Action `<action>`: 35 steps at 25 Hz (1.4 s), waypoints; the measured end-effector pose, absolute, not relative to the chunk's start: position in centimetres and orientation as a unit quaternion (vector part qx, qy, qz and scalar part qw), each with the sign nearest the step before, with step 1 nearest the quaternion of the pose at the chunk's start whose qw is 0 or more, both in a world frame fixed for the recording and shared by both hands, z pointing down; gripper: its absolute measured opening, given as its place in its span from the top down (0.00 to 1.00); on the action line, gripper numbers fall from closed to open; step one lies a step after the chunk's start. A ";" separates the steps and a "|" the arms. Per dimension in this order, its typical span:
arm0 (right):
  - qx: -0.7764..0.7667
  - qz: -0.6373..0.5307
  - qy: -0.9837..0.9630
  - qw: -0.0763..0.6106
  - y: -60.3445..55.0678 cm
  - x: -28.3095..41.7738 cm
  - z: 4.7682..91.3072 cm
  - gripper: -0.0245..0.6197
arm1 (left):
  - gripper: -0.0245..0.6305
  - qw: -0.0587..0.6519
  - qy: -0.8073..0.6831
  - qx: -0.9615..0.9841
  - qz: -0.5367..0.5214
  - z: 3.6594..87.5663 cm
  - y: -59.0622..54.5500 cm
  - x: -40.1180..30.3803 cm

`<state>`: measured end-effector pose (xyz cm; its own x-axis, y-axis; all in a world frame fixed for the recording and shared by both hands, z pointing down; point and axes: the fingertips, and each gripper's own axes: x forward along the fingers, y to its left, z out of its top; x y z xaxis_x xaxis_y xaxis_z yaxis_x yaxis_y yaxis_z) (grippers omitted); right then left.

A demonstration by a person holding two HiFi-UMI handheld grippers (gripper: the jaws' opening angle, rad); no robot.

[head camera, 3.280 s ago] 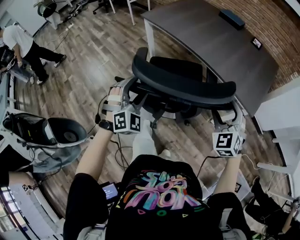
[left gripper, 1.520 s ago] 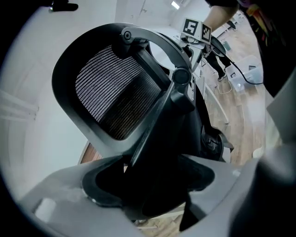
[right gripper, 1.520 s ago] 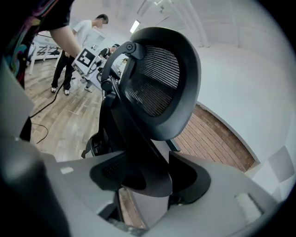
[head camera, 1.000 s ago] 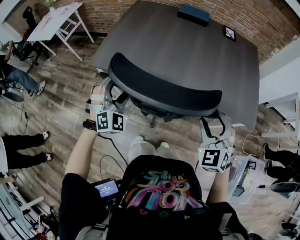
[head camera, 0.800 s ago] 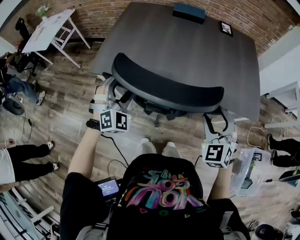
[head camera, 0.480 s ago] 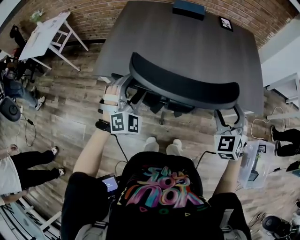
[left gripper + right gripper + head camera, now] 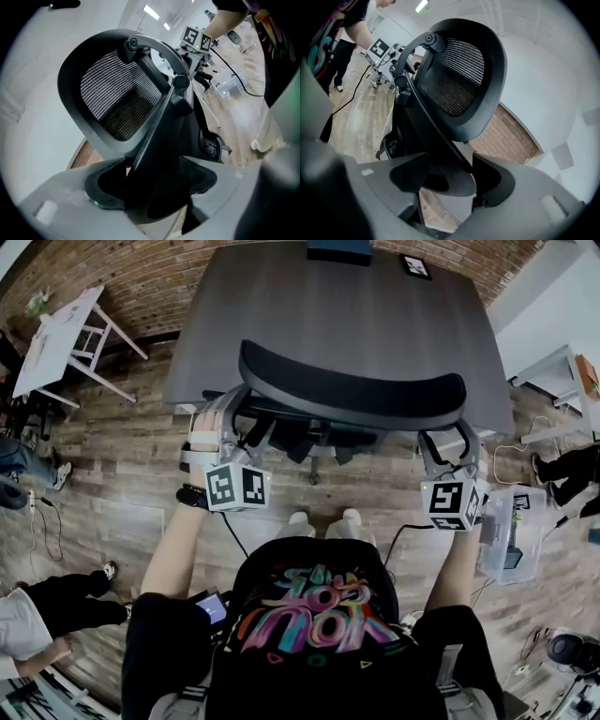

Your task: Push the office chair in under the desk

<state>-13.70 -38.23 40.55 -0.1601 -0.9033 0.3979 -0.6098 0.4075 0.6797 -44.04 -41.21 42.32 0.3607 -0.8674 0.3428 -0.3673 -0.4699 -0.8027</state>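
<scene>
Wood floor (image 7: 141, 493) all round, with a brick wall (image 7: 122, 277) along the far side. The big dark grey tabletop (image 7: 337, 315) fills the top of the head view. The chair (image 7: 352, 395) is pushed right in. The curved top of its back runs along the tabletop's near edge and the seat is out of sight underneath, so only bits of black frame show below the back. The person (image 7: 309, 634), in a black shirt with a loud colourful print, stands straight behind it with an arm out to each end of the back. Off to the left is a white folding table (image 7: 61, 334), well apart from all this.

The left gripper (image 7: 154, 183) is at the left end of the back. Its fingers (image 7: 61, 201) are clamped on a black strut of the chair frame, which fills the gap between them. The right gripper (image 7: 452, 180) is at the right end. Its fingers (image 7: 525, 201) have just been opening, and the rim of the back sits between them, looking loose rather than clamped.

Just right of that gripper there's a clear plastic box (image 7: 506, 540) on the floor. At the tabletop's far edge sits a dark box (image 7: 339, 249), with a small framed thing (image 7: 414, 265) near it, too small to make out.
</scene>
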 end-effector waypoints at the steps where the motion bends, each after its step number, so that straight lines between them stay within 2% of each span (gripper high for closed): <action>1: 0.515 -0.185 -0.736 0.398 -38.1 -13.6 40.5 0.52 | 0.43 0.317 0.401 -0.765 -0.392 42.3 -41.1 -43.9; 6: 0.539 -0.170 -0.734 0.376 -37.0 -13.5 39.7 0.54 | 0.43 0.295 0.408 -0.790 -0.351 41.5 -40.7 -43.5; 8: 0.554 -0.166 -0.737 0.349 -36.5 -13.8 38.7 0.58 | 0.44 0.282 0.416 -0.800 -0.328 40.7 -40.3 -43.4; 13: 0.569 -0.153 -0.758 0.281 -34.7 -15.4 36.6 0.61 | 0.46 0.249 0.432 -0.821 -0.277 39.0 -38.6 -42.8; 16: 0.563 -0.138 -0.781 0.234 -33.4 -17.3 36.5 0.68 | 0.46 0.215 0.453 -0.834 -0.230 38.1 -37.3 -42.7; 25: 0.547 -0.053 -0.827 0.119 -30.6 -22.7 38.1 0.75 | 0.64 0.061 0.482 -0.869 -0.094 37.6 -33.9 -43.0; 27: 0.548 -0.038 -0.830 0.097 -30.2 -23.4 38.2 0.77 | 0.66 0.049 0.483 -0.871 -0.078 37.6 -33.2 -43.3; 31: 0.551 -0.021 -0.831 0.069 -29.6 -24.0 38.5 0.81 | 0.77 0.023 0.485 -0.873 -0.050 37.9 -32.0 -43.9; 35: 0.547 -0.006 -0.836 0.042 -28.9 -24.6 38.7 0.86 | 0.84 0.024 0.479 -0.877 -0.039 38.3 -31.2 -43.8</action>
